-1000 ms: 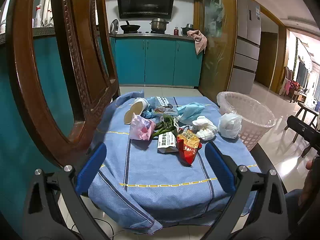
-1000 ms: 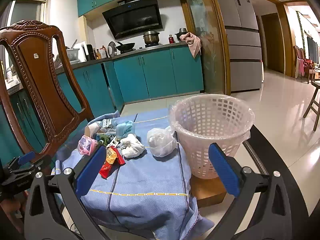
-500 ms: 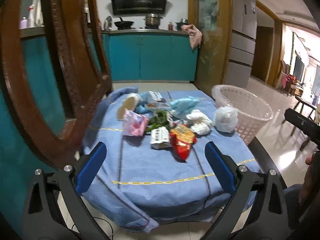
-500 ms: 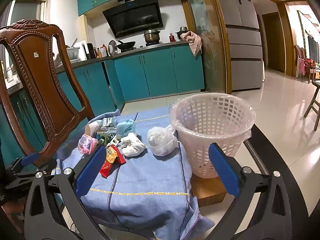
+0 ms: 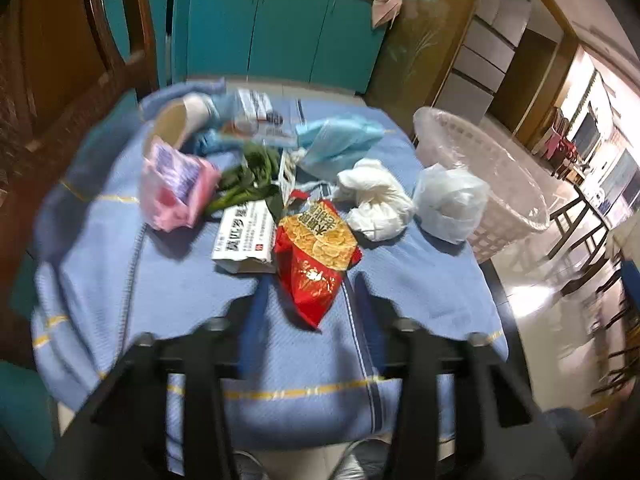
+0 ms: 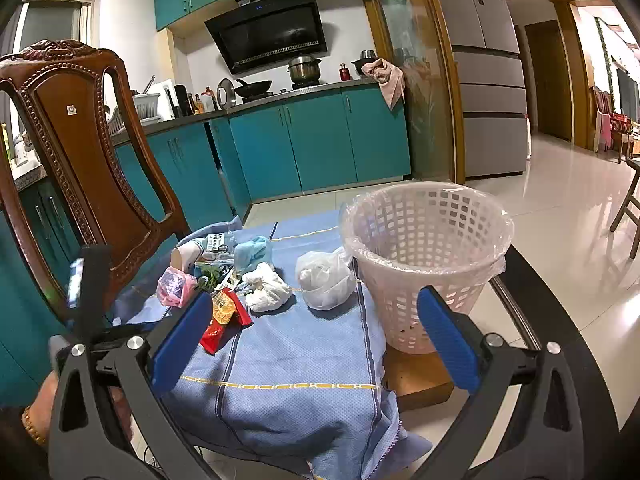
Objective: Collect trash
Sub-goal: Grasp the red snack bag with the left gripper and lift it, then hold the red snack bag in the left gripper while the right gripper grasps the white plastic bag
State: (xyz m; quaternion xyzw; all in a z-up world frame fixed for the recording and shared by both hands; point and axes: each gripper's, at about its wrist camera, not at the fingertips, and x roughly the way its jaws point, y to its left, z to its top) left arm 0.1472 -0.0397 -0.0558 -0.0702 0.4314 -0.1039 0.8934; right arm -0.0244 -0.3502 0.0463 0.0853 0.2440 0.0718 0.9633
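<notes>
Two grippers. Left gripper (image 5: 310, 292): jaws narrowed, just been closing, lower tip of red snack bag (image 5: 316, 264) between the fingers, pads not seen pressing on it, so not gripping. Heavy blur there, finger edges hard to make out. Right gripper (image 6: 312, 300): jaws spread wide, nothing between.

One white lattice basket (image 5: 500, 184) with clear liner, at 2 o'clock in left wrist view, just off the edge of the blue cloth (image 5: 160, 300); far rim cut off by the blur.

Trash on the cloth, all near centre:
- one red snack bag, at 6 o'clock of the pile
- one white box (image 5: 244, 236), touching the bag's left side, print unreadable
- one pink packet (image 5: 176, 188), at 9 o'clock
- one bunch of greens (image 5: 248, 180), partly under the box
- one white wad (image 5: 376, 204) and one white plastic bag (image 5: 448, 204), at 3 o'clock, side by side
- one blue mask (image 5: 336, 140), at 12 o'clock
- one paper cup (image 5: 176, 124) on its side, at 11 o'clock

More flat packets behind the greens, blurred, uncounted.

One wooden chair (image 6: 80, 140), at 9 o'clock in right wrist view.
</notes>
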